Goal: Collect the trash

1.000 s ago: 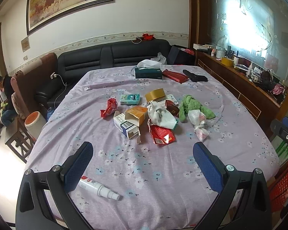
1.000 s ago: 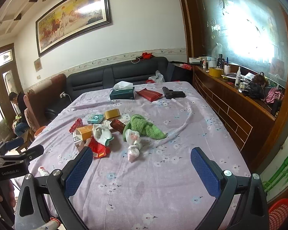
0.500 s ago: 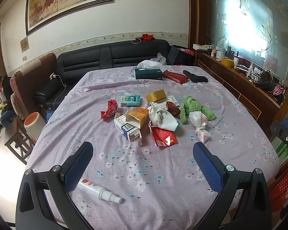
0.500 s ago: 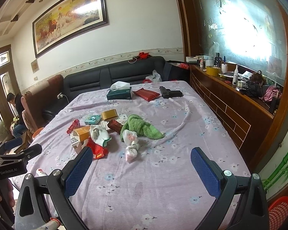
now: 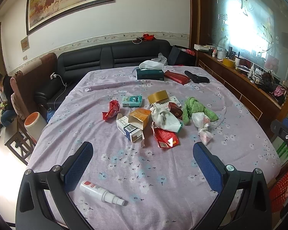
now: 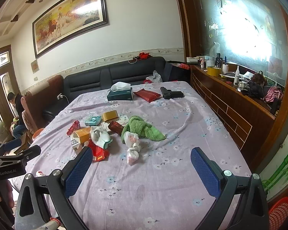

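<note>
A heap of trash lies mid-table on the lilac floral cloth (image 5: 144, 172): a red wrapper (image 5: 166, 139), an orange box (image 5: 140, 117), a blue-white box (image 5: 128, 129), a crumpled white bag (image 5: 165, 120), a knotted plastic bag (image 5: 202, 125), a red foil scrap (image 5: 112, 110) and a green cloth (image 5: 196, 109). The knotted bag (image 6: 132, 147) and red wrapper (image 6: 98, 152) also show in the right wrist view. My left gripper (image 5: 143, 164) is open and empty, above the near cloth. My right gripper (image 6: 141, 169) is open and empty, short of the knotted bag.
A white spray bottle (image 5: 101, 191) lies near the front edge. A tissue box (image 5: 149, 73), red pouch (image 5: 176, 76) and black pistol-shaped object (image 5: 196, 78) sit at the far end. A red mesh basket (image 6: 282, 210) stands on the floor right. A wooden sideboard (image 6: 230, 103) runs along the right.
Both grippers have shifted slightly back and up from the table; the trash heap sits a little farther away in both views. Nothing was taken hold of.
</note>
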`<state>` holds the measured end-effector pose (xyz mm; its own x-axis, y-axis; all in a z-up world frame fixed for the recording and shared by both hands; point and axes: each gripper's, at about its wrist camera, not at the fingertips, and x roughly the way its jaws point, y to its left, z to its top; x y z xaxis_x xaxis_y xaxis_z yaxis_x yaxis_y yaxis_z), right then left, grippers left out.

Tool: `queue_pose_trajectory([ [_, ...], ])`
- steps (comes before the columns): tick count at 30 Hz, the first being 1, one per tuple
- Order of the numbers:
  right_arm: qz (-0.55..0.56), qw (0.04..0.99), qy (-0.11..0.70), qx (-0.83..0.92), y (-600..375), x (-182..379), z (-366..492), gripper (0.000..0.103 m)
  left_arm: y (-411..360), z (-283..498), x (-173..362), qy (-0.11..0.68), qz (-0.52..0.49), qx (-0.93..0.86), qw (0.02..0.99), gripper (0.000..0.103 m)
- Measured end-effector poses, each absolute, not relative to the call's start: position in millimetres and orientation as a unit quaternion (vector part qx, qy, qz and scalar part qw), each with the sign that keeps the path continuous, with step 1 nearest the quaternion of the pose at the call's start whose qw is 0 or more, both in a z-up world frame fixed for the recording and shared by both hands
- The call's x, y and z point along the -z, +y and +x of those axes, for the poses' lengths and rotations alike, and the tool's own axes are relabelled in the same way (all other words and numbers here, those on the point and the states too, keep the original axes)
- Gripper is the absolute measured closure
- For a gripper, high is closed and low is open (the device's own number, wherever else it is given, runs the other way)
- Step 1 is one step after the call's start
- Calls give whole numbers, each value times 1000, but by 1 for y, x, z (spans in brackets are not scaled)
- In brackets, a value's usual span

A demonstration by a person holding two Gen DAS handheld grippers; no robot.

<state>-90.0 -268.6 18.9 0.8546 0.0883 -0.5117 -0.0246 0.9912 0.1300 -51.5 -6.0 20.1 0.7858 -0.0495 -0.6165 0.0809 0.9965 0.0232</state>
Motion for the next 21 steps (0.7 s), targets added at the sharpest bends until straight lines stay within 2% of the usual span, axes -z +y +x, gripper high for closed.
queue_pose_trajectory([
  [21,59,960,274,-29,-262,-20,-82,0,-5,-46,-20,328,20,32,944,0],
])
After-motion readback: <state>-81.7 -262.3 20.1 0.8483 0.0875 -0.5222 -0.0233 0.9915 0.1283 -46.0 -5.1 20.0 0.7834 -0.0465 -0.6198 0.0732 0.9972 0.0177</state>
